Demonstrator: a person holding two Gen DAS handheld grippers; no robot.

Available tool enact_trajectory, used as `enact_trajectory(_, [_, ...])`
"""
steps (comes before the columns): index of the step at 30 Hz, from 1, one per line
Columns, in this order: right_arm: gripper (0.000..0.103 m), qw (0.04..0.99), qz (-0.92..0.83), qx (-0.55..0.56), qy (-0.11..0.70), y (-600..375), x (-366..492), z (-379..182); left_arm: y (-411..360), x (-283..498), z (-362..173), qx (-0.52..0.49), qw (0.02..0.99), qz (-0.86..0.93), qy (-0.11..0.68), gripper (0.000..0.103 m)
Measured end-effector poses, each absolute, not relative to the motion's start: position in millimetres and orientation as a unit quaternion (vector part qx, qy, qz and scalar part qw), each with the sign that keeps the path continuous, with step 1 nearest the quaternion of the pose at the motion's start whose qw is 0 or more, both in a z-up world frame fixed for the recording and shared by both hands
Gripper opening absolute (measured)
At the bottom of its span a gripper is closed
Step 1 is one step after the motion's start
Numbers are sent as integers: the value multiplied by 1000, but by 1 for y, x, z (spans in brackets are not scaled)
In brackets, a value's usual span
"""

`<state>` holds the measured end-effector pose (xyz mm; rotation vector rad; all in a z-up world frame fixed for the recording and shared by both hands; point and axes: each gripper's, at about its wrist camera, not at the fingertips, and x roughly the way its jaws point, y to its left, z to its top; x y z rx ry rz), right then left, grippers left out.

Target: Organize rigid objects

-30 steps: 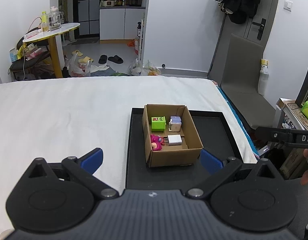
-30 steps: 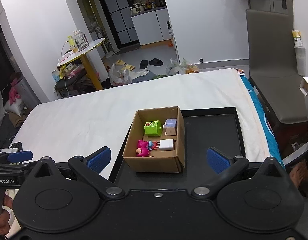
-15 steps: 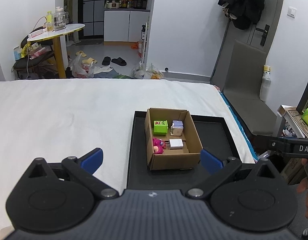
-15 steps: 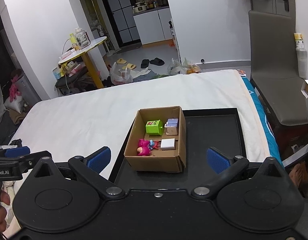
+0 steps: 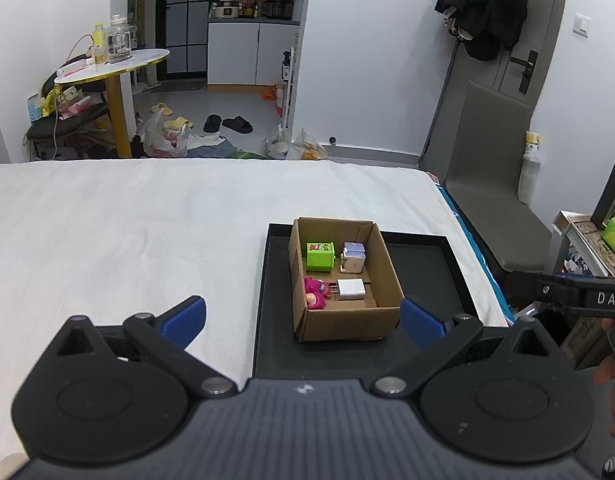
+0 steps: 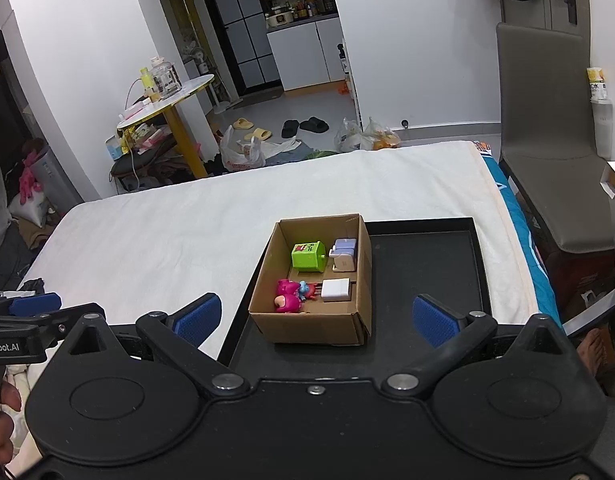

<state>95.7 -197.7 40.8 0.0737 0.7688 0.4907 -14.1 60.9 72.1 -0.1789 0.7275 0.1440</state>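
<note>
An open cardboard box [image 5: 347,322] [image 6: 307,326] stands on a black tray [image 5: 423,256] [image 6: 427,248] on the white bed. Inside lie a green cube toy [image 5: 319,256] [image 6: 307,256], a pale lilac charger [image 5: 353,258] [image 6: 343,256], a white charger [image 5: 350,289] [image 6: 335,290] and a pink figure [image 5: 316,294] [image 6: 287,298]. My left gripper [image 5: 303,316] is open and empty, held back above the box's near side. My right gripper [image 6: 315,316] is open and empty, also short of the box.
The white bed [image 5: 127,220] spreads to the left. A grey chair [image 5: 491,184] stands past the bed's right edge. A yellow-legged side table [image 5: 111,68] and floor clutter lie beyond the far edge. The other gripper shows at each view's edge [image 5: 579,296] [image 6: 23,320].
Both grippers have drawn back and risen slightly, so the box looks smaller and farther. The jaws stay open. The objects in the box have not moved.
</note>
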Motion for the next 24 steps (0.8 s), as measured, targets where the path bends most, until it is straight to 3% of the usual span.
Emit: enact_trajectory(24, [103,897,238,34,372,-198,96,41,63,-14,73,-89,928,72,355,102])
